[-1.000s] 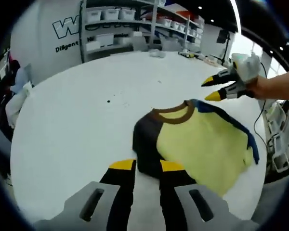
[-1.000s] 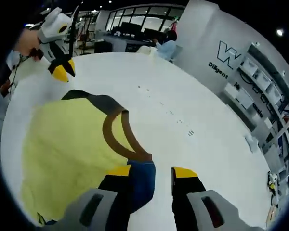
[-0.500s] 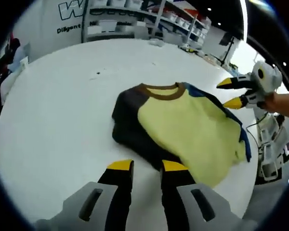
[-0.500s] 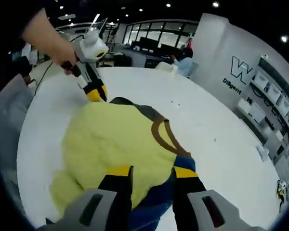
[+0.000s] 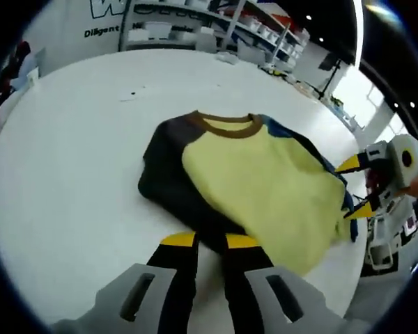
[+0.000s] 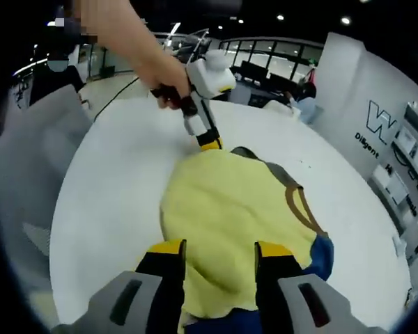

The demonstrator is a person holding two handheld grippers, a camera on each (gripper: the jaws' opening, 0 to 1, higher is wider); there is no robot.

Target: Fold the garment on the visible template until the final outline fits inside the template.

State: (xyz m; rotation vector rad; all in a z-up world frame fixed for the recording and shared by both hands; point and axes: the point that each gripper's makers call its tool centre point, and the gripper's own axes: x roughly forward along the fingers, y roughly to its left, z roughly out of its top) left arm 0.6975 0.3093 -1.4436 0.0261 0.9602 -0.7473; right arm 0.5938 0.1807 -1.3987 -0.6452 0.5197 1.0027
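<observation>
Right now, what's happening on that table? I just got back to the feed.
A person is working a garment with a gripper in each hand on a round white table. The top is yellow-bodied with a brown collar, one dark sleeve and one blue. The left gripper sits open at the dark-sleeve edge; the right gripper is open over the yellow body near the blue sleeve. Neither has cloth pinched, and the garment lies partly bunched.

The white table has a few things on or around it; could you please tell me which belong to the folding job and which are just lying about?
Belong to the job:
- garment
- left gripper
- right gripper
- white table

Just lying about:
- shelving with bins
- small items at the table's far edge
</observation>
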